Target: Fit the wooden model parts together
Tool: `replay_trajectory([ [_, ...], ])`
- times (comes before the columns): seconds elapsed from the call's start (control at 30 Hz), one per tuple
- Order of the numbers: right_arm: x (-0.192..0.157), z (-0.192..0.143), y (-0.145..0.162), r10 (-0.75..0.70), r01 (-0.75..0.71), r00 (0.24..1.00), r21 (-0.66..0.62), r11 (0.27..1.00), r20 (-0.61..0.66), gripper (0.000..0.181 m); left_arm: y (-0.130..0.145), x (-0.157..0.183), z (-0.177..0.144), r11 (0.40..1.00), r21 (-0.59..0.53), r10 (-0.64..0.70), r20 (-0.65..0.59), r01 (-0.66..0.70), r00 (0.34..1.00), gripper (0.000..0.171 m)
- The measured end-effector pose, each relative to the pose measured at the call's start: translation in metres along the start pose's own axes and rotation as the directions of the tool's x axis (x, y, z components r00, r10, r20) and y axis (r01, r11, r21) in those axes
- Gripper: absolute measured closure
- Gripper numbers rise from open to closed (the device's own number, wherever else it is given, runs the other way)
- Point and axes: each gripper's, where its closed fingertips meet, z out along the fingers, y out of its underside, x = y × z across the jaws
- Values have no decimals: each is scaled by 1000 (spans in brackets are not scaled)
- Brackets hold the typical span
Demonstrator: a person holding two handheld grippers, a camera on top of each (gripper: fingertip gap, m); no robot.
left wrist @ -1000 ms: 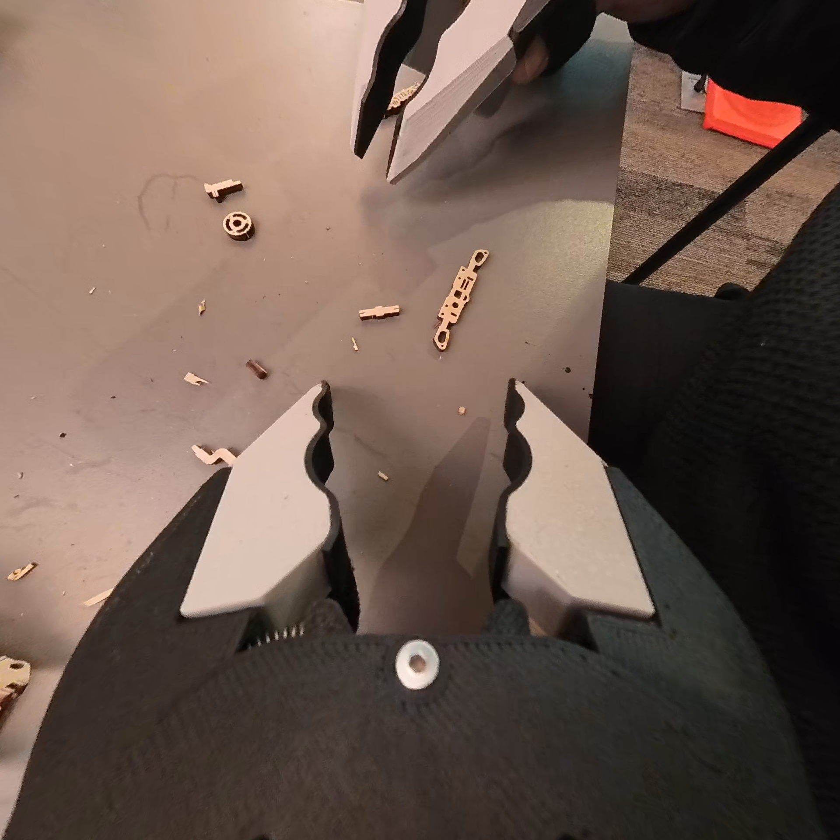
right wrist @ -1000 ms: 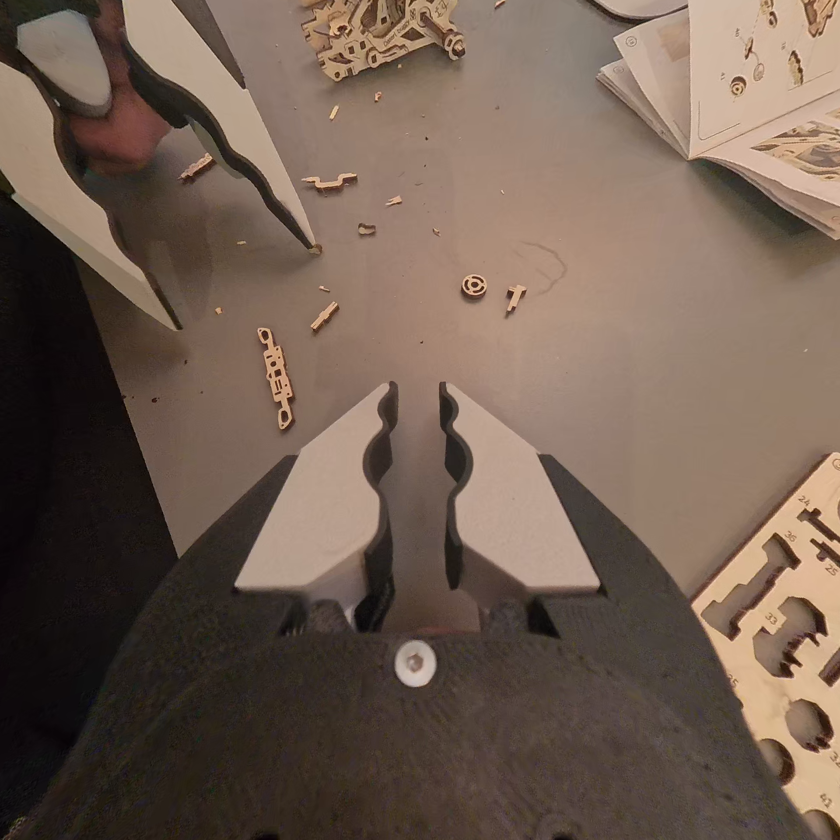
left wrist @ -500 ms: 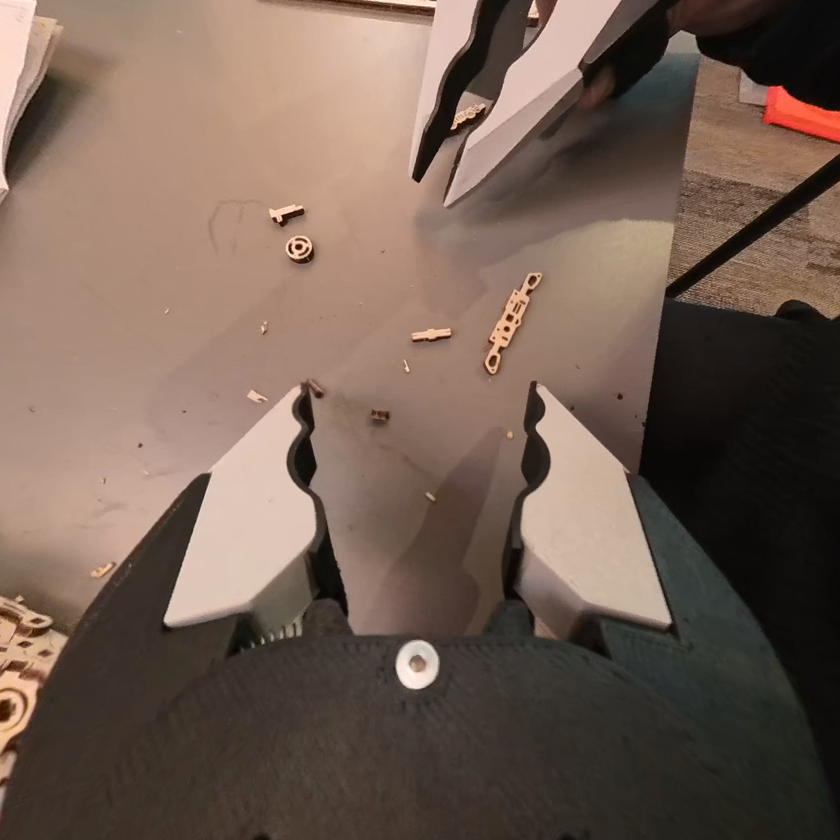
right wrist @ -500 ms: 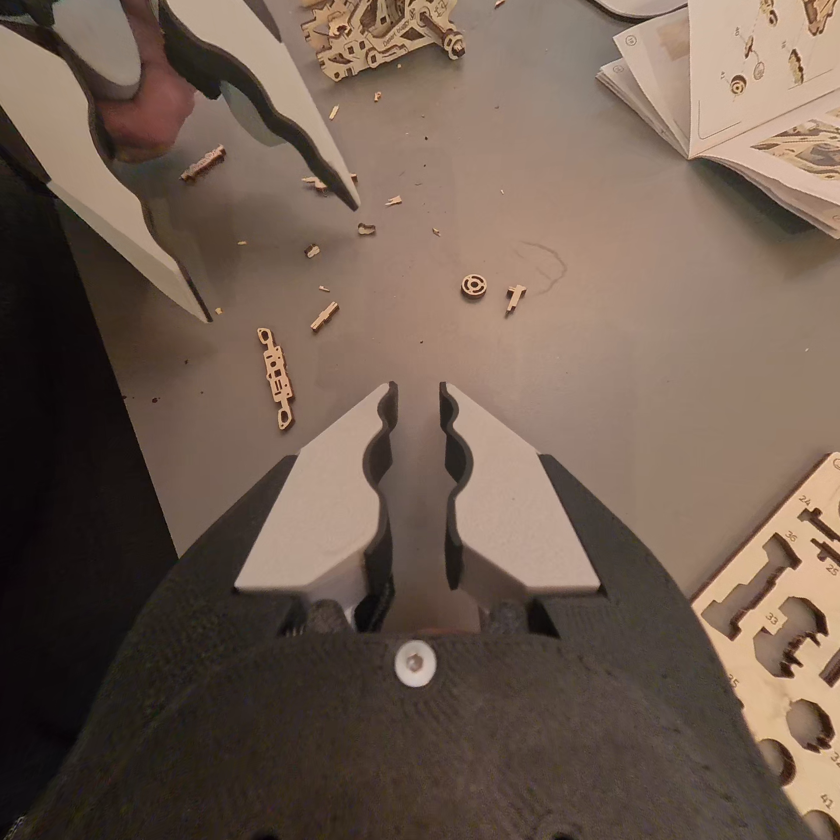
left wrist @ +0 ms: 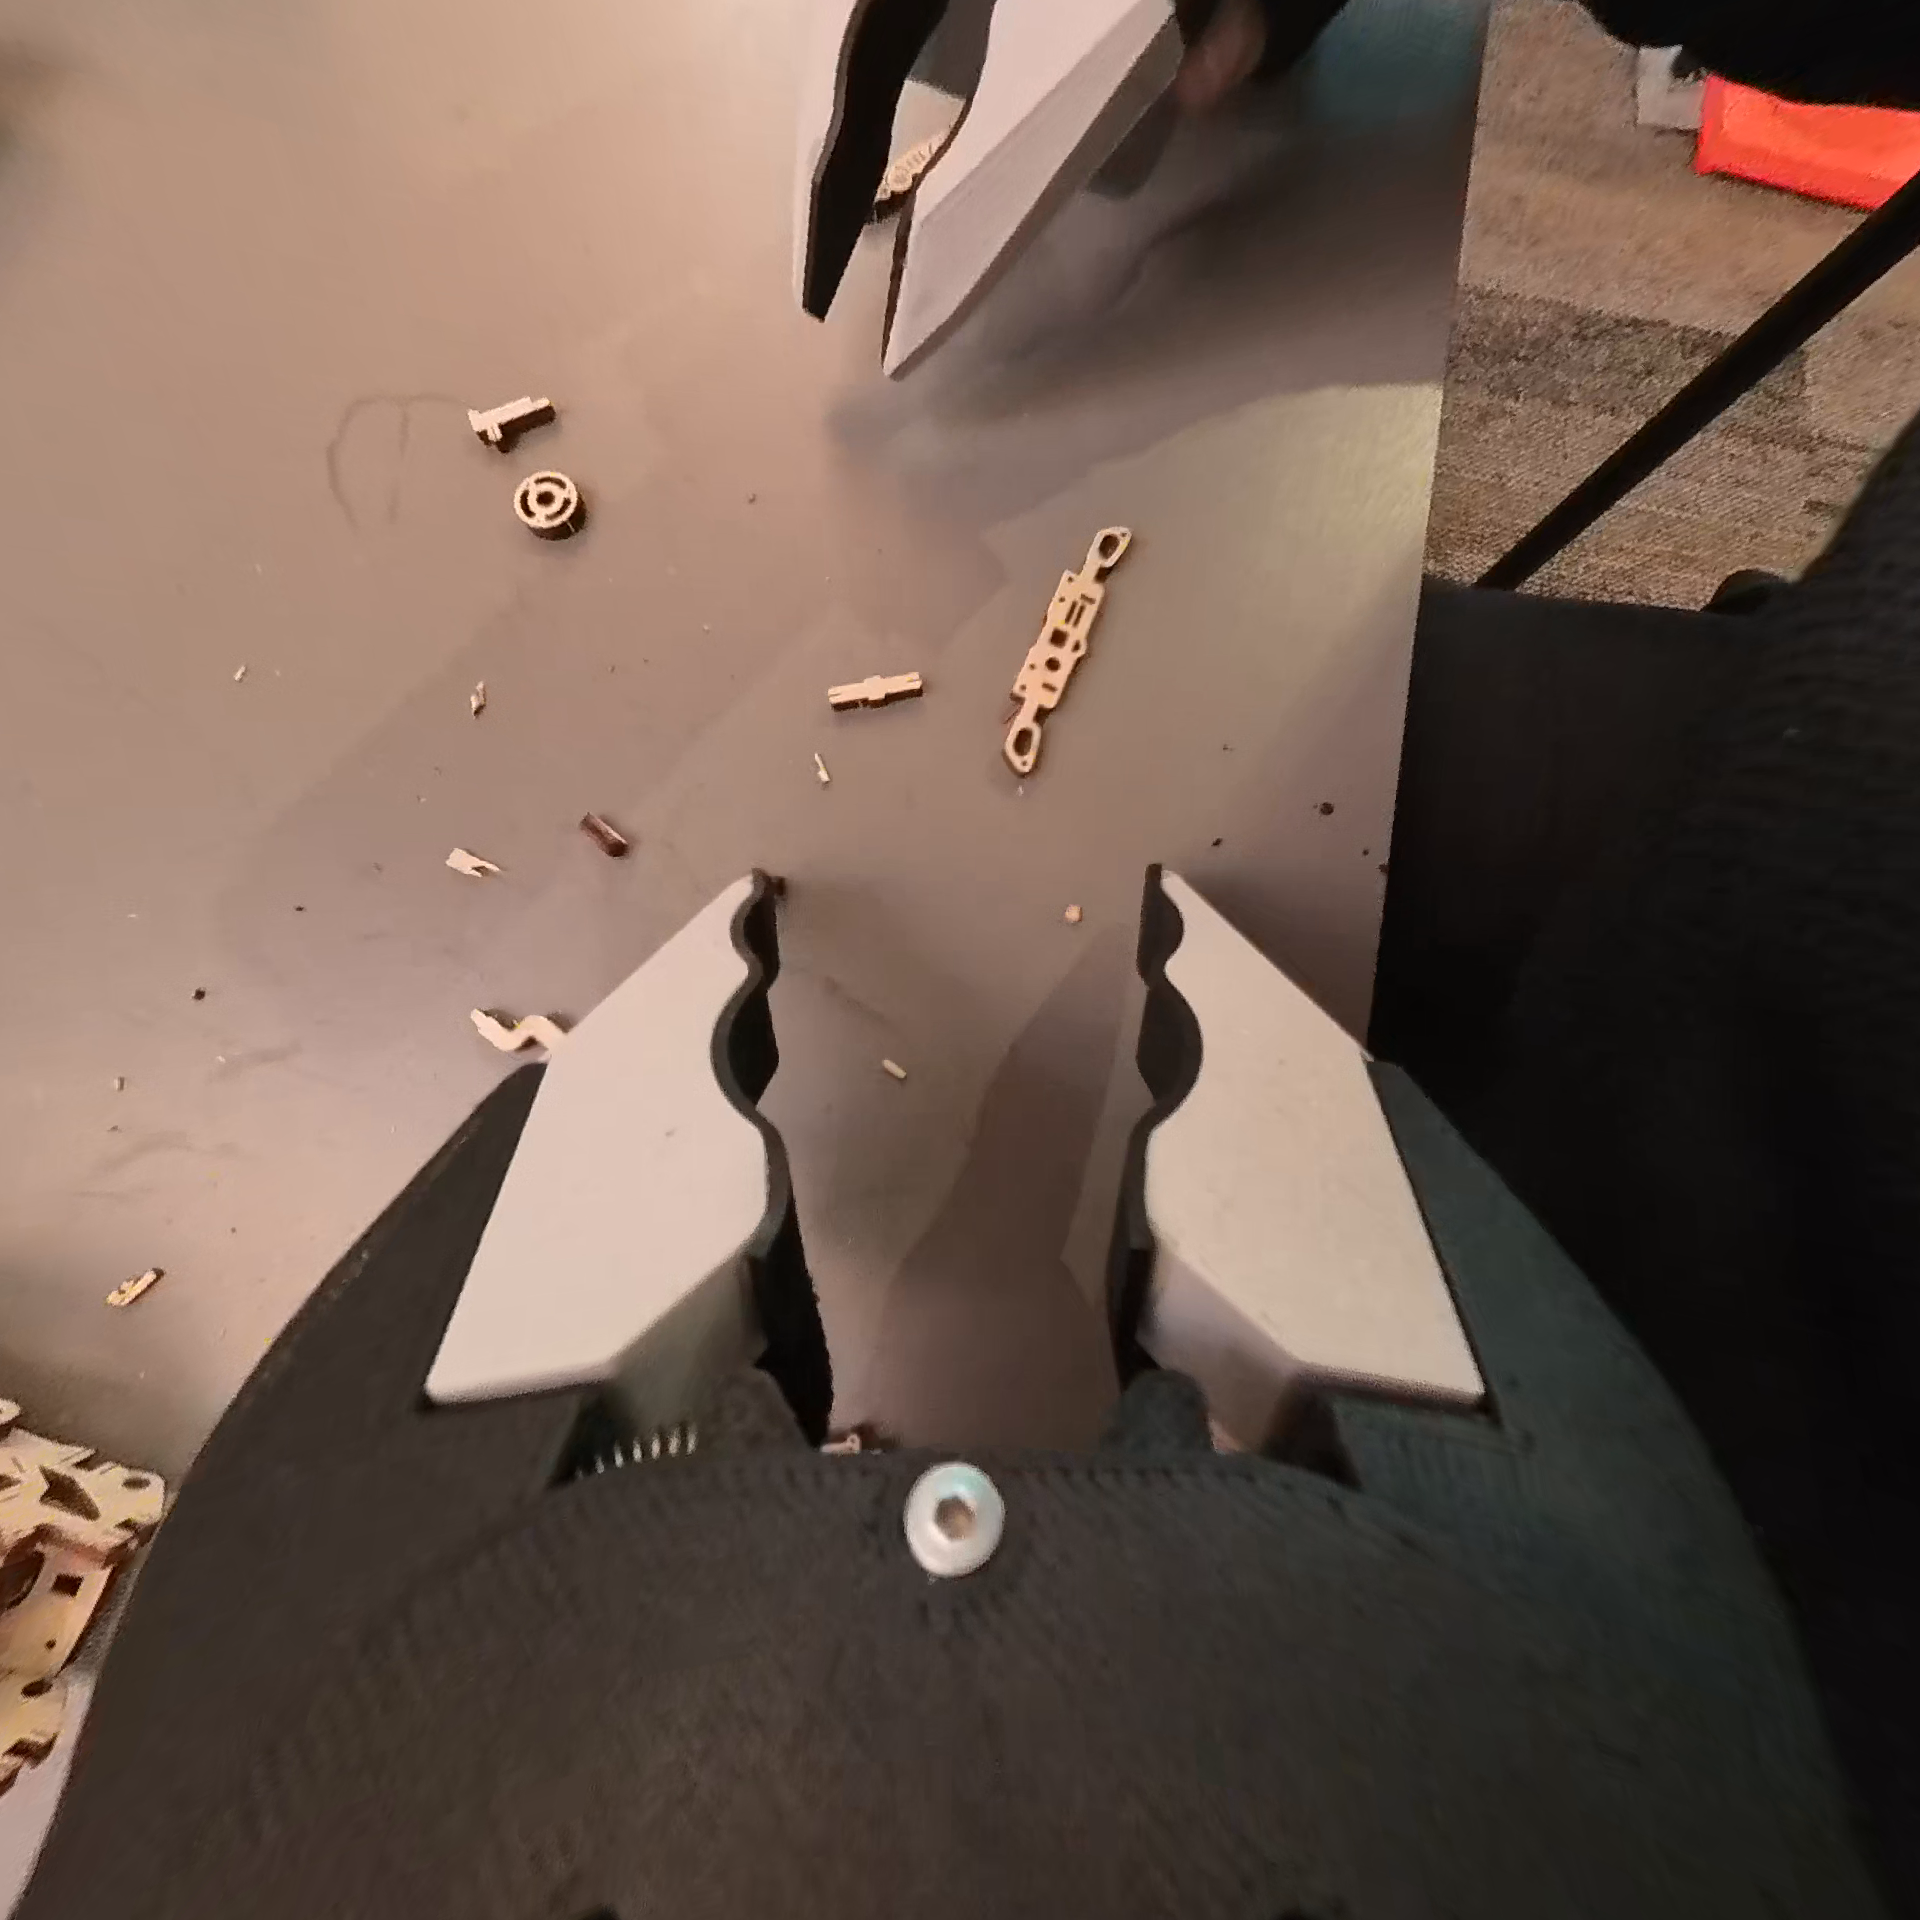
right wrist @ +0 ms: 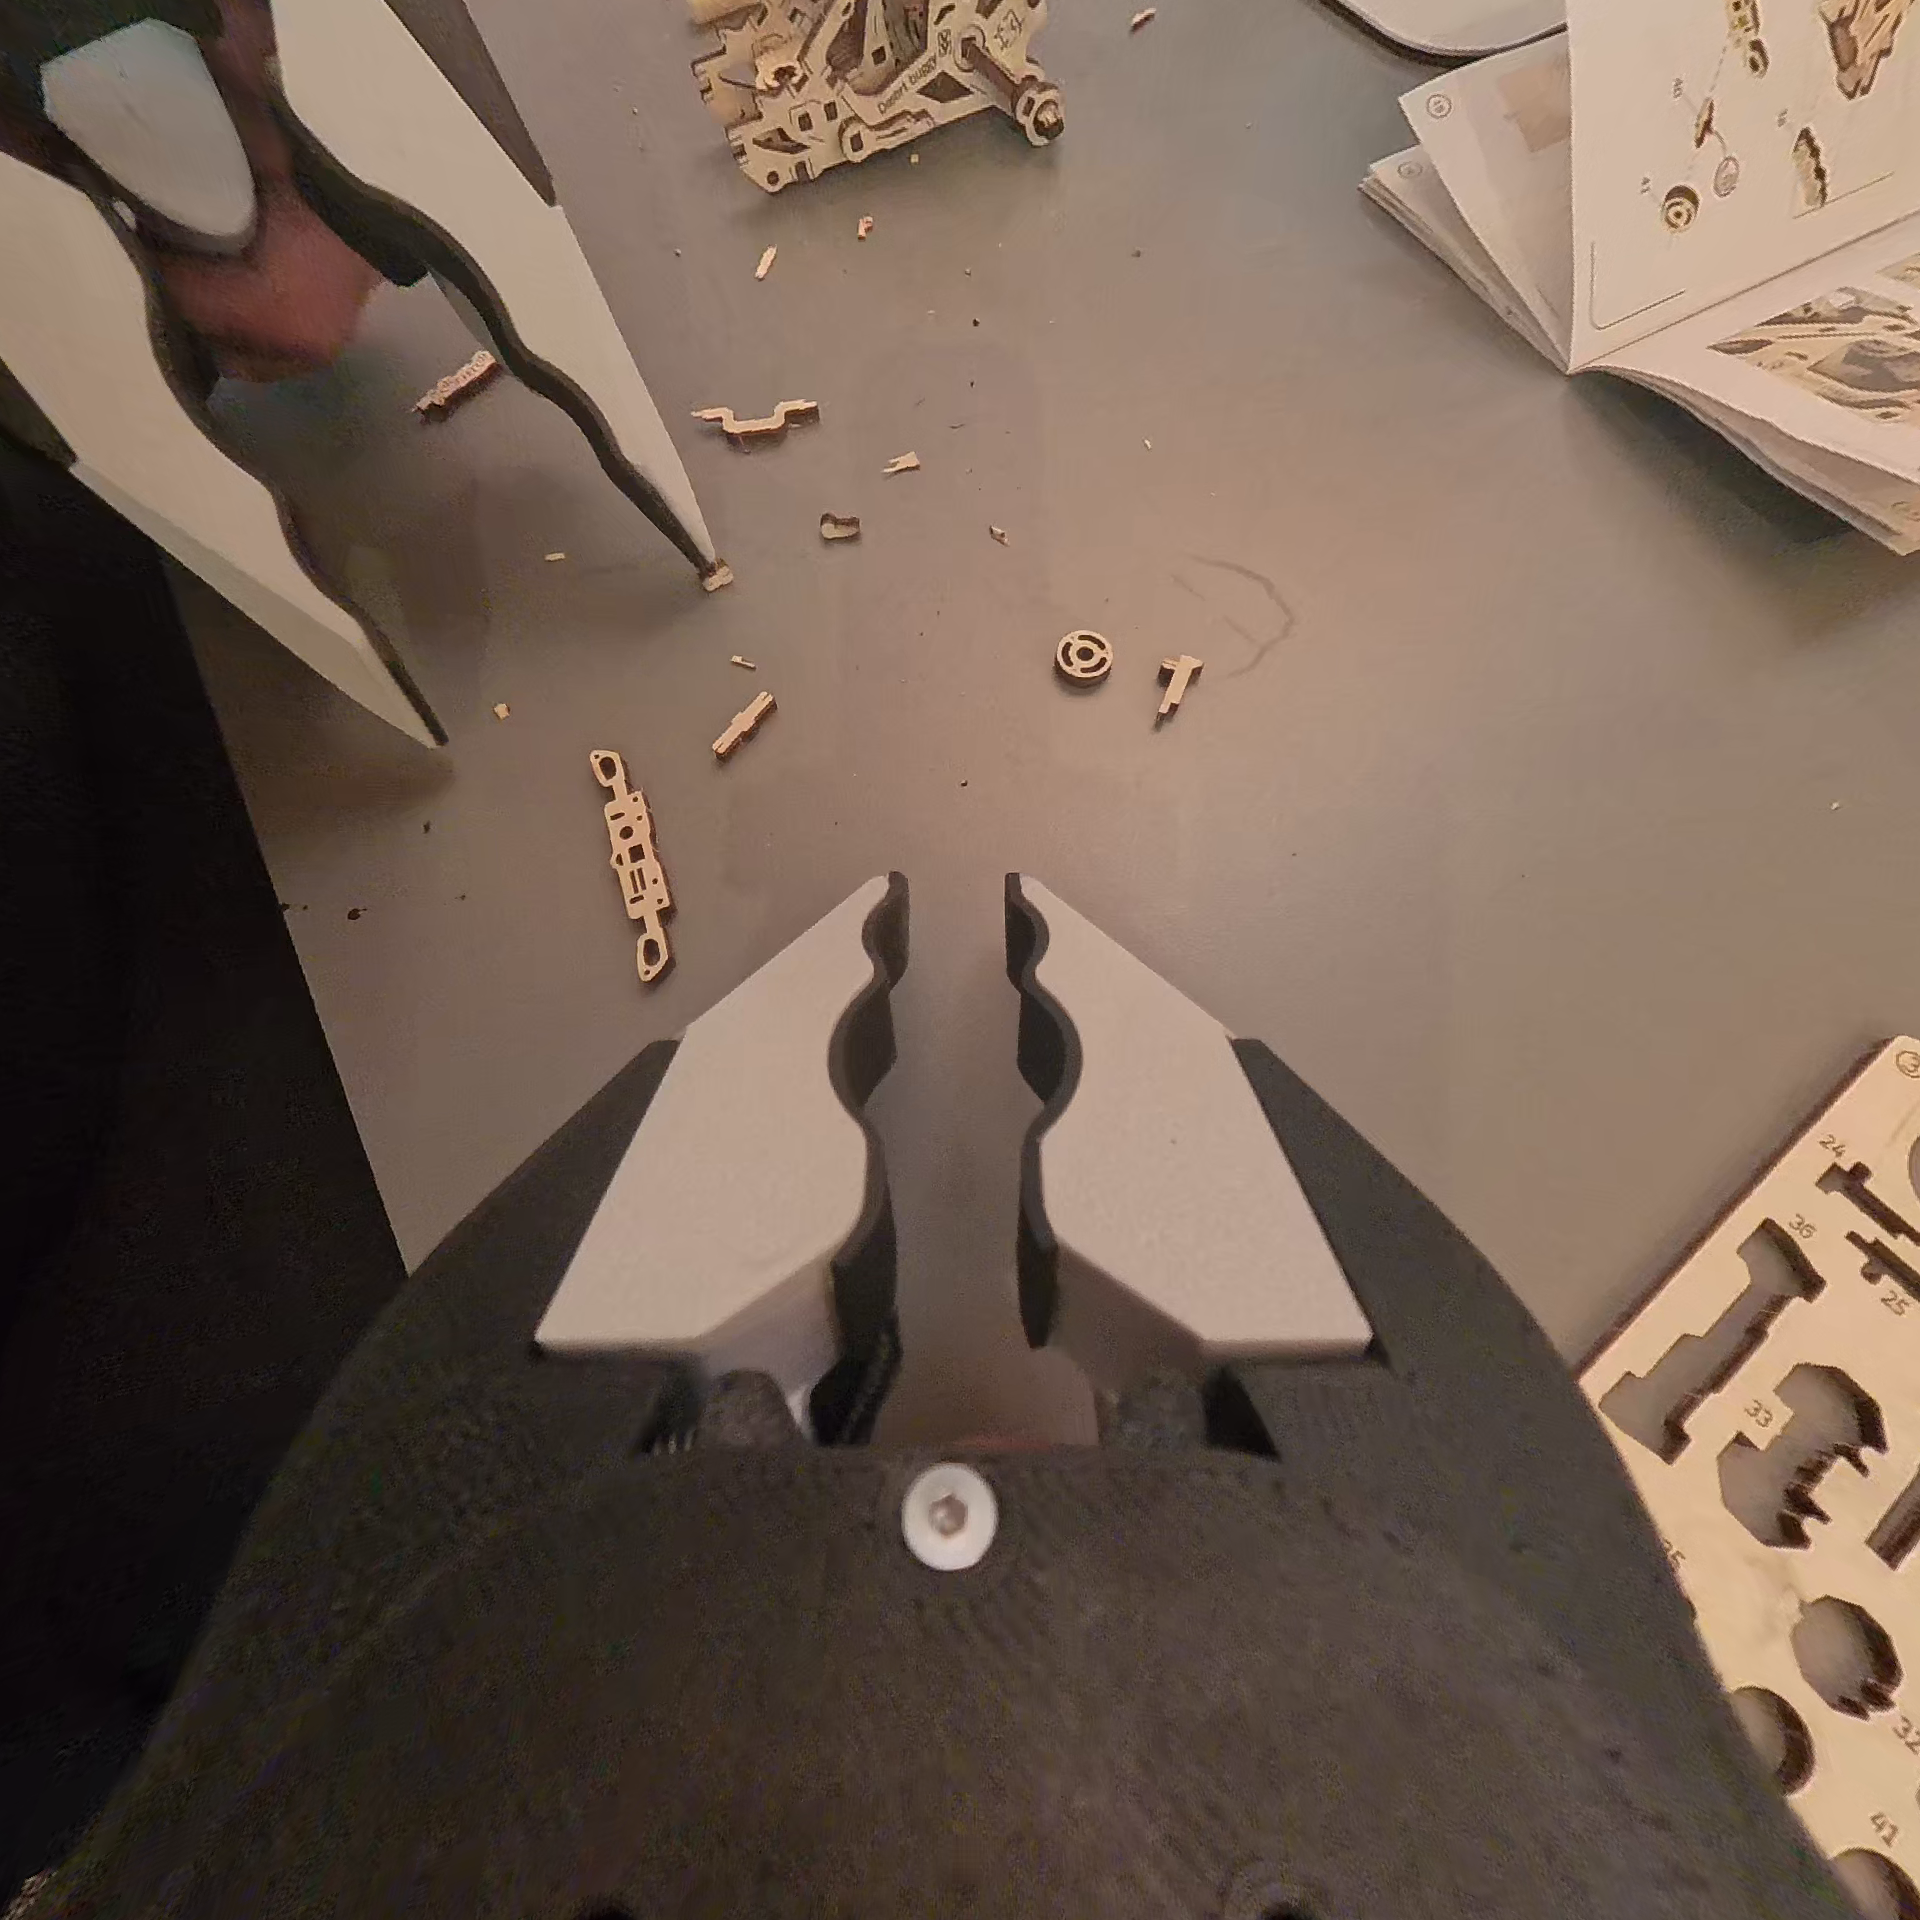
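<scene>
Parts are loose on the worktop near its front edge: a strap, a pin, a ring and a peg, with the half-built model at the far edge, so I'd say most fitting is left. My left gripper is wide apart and empty, one tip beside a small chip. My right gripper is nearly together, a narrow gap, holding nothing, hovering near the strap.
</scene>
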Motion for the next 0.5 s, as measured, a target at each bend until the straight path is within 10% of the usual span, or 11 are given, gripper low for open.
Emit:
replay_trajectory([
  [0.5, 0, 0, 0, 3, -3, 1000, 1, 1000, 2, 165, 1, 3, 1, 1000, -3, 7, 9, -7, 1000, 102],
])
